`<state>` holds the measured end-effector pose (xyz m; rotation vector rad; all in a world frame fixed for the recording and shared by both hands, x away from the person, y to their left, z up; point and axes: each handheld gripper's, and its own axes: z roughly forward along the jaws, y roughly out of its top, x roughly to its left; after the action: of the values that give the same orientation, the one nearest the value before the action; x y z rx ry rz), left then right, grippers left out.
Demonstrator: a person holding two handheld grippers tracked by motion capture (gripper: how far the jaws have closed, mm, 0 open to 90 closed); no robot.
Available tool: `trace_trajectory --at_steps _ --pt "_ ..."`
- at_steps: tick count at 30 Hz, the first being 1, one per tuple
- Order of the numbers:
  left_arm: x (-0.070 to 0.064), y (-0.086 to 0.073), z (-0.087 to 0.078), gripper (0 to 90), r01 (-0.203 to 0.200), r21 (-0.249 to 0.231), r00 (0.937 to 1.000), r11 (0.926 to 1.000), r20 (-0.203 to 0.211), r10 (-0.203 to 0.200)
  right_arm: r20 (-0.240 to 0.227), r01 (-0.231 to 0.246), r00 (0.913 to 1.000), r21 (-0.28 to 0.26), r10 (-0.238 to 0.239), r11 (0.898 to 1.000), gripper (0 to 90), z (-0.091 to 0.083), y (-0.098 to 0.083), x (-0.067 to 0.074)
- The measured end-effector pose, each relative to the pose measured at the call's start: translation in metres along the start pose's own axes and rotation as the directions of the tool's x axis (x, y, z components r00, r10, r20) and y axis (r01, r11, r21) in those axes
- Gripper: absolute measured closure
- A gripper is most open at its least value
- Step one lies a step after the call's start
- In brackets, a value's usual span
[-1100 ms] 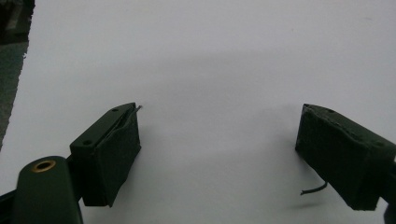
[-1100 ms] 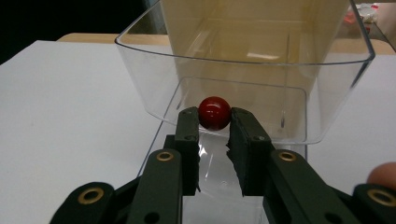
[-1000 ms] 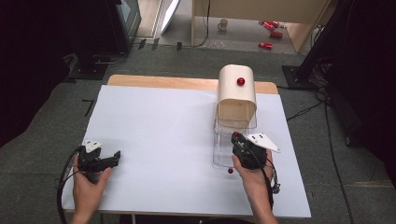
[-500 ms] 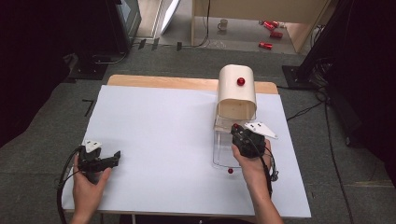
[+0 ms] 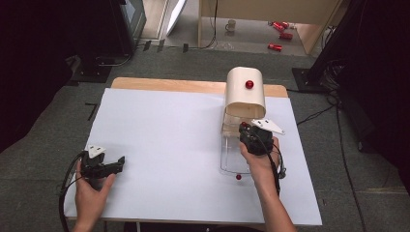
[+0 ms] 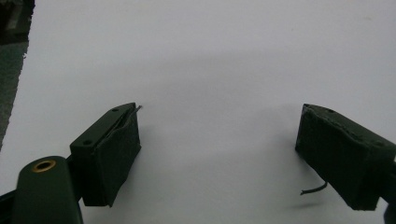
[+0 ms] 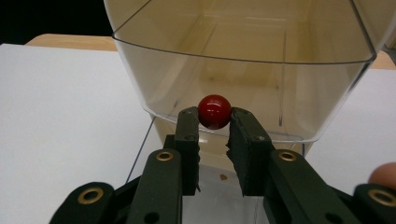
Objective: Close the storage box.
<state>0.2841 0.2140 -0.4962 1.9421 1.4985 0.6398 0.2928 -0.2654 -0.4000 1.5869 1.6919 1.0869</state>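
Gripping red knob (image 7: 214, 111) of clear drawer (image 7: 243, 70)

My left gripper (image 5: 104, 166) rests lower left, jaws wide apart; my right gripper (image 5: 247, 131), centre-right, is pinched closed, forearm extended.

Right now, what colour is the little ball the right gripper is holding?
Shiny red. The ball shows best in the right gripper view, pinched in the right gripper.

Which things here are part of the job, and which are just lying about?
In use: right tool, shut on a red knob; clear lid; cream bread box.

Lying about: left tool, open over the white table; mug and red cans on the floor.
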Motion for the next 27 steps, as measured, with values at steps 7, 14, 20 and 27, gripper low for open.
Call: trace_trajectory --at_steps 7,14,20,27 --pt "0.000 0.000 0.000 13.8 0.000 0.000 1.0000 1.0000 0.000 0.000 0.000 0.001 1.0000 0.005 -0.001 1.000 74.6 0.005 0.004 -0.002" --pt "0.000 0.000 0.000 13.8 0.000 0.000 1.0000 1.0000 0.000 0.000 -0.007 0.004 1.0000 0.011 -0.004 1.000 72.7 0.005 0.004 -0.003" --pt "0.000 0.000 0.000 13.8 0.000 0.000 1.0000 1.0000 0.000 0.000 -0.041 0.006 0.9992 0.020 -0.005 1.000 39.1 -0.002 -0.001 -0.002" --pt "0.000 0.000 0.000 13.8 0.000 0.000 1.0000 1.0000 -0.001 0.000 -0.046 0.005 0.9989 0.050 -0.003 0.999 1.3 -0.018 -0.014 0.001"
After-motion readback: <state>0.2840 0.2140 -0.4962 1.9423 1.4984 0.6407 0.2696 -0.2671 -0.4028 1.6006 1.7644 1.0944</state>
